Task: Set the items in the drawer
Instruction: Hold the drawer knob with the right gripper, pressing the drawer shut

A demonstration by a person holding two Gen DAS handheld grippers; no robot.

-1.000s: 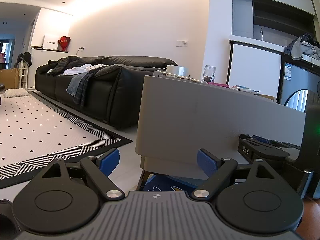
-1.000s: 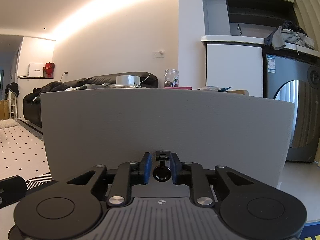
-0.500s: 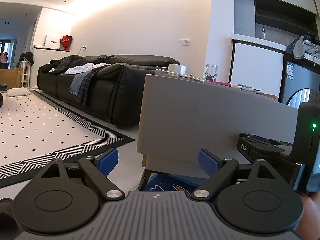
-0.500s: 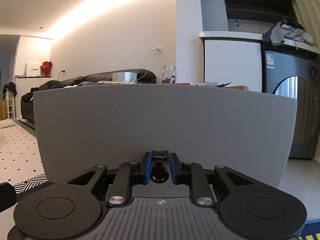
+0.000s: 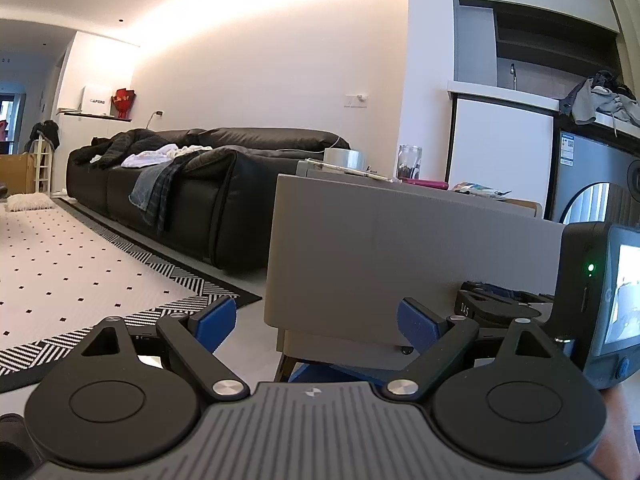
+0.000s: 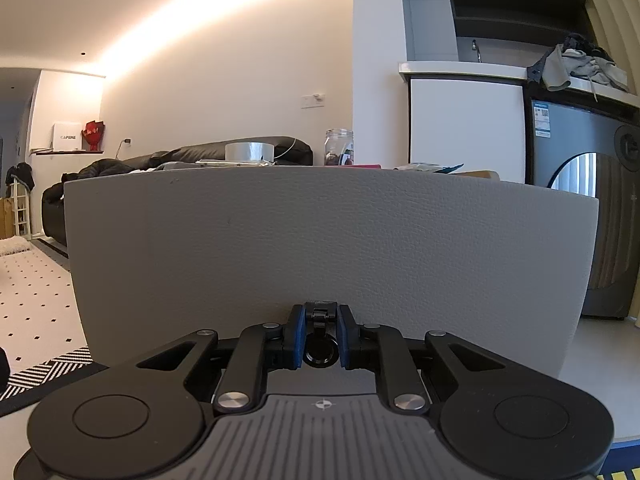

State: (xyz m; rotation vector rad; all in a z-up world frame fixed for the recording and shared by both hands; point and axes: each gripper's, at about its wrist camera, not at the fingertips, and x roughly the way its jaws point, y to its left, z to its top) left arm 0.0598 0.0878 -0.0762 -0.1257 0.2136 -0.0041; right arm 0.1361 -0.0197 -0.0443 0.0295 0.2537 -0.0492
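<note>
**Right gripper** (image 6: 320, 340): pressed together on the small black ring pull (image 6: 320, 354) at the lower middle of the grey drawer front (image 6: 320, 240). I read this as a firm pinch, with a blue pad on each side of the ring.

**Left gripper** (image 5: 315, 316): spread wide and holding nothing. It sits low, off the left end of the drawer front, with a blue object partly visible beneath.

**Changes over the last second:**
- In the left wrist view, the camera body on the right gripper (image 5: 584, 288) has slid in from the right edge. Its lit screen and green lamp now show.
- In the right wrist view, the drawer front fills slightly more of the frame, and its top edge has crept up.
- The pinch on the ring has not let go.

**Meaning for the task:** I judge the drawer is being worked by its pull. The shift is slight, and I cannot tell whether it is being drawn out or pushed home.

**Drawer interior:** hidden in both views, so I cannot list anything as stowed.

**Candidate items:**
- A tape roll (image 6: 249, 151) stands on the table top behind the drawer front's upper edge.
- A glass jar (image 6: 339, 147) stands on the same top.
- Flat clutter lies toward the right end.
- Neither gripper carries any of these.

**Surroundings:** a black sofa (image 5: 200, 184) stands to the left.
</note>
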